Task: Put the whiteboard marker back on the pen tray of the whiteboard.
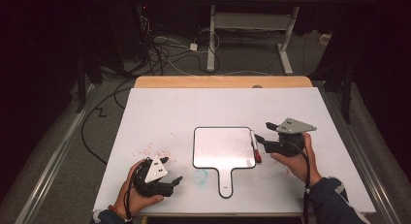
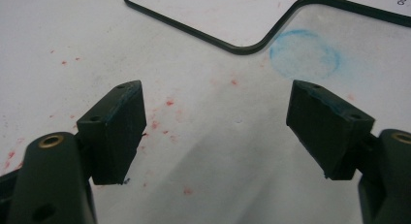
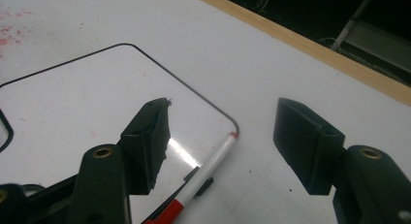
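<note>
A small whiteboard point(image 1: 224, 149) with a black rim and a short handle lies flat in the middle of the white table. A white marker with a red cap point(image 1: 254, 145) lies along its right edge. My right gripper point(image 1: 261, 133) hovers just right of the marker, held in a hand, pointing left. In the right gripper view its jaws point(image 3: 223, 107) stand wide apart above the marker point(image 3: 213, 163) without touching it. My left gripper point(image 1: 172, 169) rests near the front left, open. Between its jaws point(image 2: 216, 88) there is only bare table.
A blue ring smudge point(image 2: 304, 54) marks the table beside the board's handle. Red specks point(image 1: 152, 149) dot the surface left of the board. A wooden strip point(image 1: 223, 82) borders the table's far edge, with cables and a desk frame on the floor beyond.
</note>
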{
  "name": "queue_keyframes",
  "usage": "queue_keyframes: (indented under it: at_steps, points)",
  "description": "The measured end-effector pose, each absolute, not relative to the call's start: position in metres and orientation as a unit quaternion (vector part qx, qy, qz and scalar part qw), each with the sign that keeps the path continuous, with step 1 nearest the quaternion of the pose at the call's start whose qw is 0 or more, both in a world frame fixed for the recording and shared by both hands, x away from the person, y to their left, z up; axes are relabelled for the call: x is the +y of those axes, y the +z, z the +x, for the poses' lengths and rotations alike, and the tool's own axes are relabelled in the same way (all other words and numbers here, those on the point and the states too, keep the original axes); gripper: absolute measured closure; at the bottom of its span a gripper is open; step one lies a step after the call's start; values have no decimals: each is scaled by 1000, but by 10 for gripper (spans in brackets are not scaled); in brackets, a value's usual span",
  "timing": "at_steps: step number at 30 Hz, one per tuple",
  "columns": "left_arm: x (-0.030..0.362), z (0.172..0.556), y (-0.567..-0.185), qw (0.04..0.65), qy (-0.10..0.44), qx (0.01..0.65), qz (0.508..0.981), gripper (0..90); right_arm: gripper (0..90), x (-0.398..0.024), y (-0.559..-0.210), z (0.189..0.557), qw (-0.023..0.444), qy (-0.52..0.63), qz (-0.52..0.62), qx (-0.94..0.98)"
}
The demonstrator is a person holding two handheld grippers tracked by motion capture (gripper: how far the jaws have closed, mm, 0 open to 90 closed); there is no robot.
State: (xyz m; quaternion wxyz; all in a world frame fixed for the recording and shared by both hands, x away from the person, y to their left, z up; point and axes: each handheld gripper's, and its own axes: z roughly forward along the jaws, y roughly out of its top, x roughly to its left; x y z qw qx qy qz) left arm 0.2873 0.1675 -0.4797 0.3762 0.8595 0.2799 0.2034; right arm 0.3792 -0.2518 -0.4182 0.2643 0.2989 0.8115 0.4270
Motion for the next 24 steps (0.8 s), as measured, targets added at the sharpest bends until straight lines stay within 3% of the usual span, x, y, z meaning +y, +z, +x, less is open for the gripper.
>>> queue_keyframes:
  at_steps: [14,24]
  points:
    - [170,290,-481,369,211,295,856,210,280,-288,-436,335,294,427,296,802]
    - [170,286,-479,374,217,293,853,210,271,-294,-447,312,293,428,302,800]
